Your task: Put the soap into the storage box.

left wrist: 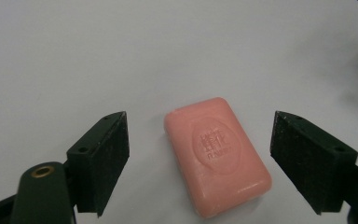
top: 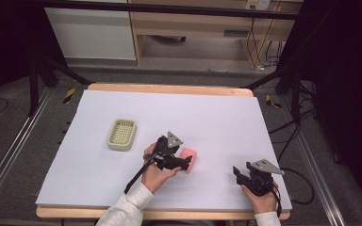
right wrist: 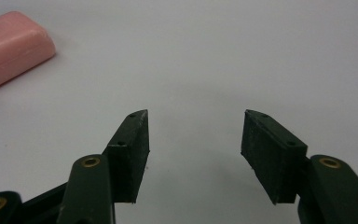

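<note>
Pink and rectangular, a bar of soap [left wrist: 217, 156] lies flat on the white table cover [top: 207, 117], directly between the spread jaws of the left gripper [left wrist: 200, 163]. Its long edges run slightly askew to the jaws, and a round stamped emblem shows on its top face. Both jaws stand wide, one to each side of the bar, with clear gaps between their pads and the soap; neither pad touches it. From the high view the left gripper [top: 187, 162] sits at the near end of the soap [top: 189, 156], held in the person's left hand [top: 156, 175].

Off to the far left of that gripper's jaws, well apart from the bar, a pale green soap dish [top: 122, 134] with a slotted grid floor rests on the cover; nothing is visible inside it.

At the near right of the table, the right gripper [right wrist: 195, 140] is held in the right hand [top: 263, 200], its jaws parted wide over bare cover. The soap [right wrist: 10, 46] lies ahead and left of its jaws, well apart.
</note>
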A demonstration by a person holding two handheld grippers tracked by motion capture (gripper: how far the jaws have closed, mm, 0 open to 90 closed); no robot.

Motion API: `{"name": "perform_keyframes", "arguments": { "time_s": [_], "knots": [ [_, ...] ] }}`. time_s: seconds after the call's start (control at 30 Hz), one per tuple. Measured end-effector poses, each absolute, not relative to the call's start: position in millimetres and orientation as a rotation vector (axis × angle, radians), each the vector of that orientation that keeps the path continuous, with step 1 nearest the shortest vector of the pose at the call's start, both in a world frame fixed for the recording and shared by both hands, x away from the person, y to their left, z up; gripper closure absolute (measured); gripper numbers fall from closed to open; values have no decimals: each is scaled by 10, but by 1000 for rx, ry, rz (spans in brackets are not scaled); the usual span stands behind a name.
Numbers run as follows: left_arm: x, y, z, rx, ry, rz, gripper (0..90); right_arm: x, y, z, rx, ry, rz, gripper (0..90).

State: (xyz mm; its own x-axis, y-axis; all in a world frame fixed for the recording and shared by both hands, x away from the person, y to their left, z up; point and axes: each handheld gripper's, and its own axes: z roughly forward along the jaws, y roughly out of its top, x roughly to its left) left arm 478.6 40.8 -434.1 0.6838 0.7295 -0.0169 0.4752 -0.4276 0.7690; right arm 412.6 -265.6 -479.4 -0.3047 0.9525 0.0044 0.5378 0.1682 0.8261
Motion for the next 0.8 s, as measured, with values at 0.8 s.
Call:
{"name": "perform_keyframes", "arguments": {
  "time_s": [0.8],
  "knots": [
    [4822, 172, -4549, 2190, 937, 388, 176, 4127, -2647, -4800, 1412, 1931, 1019, 415]
  ]
}}
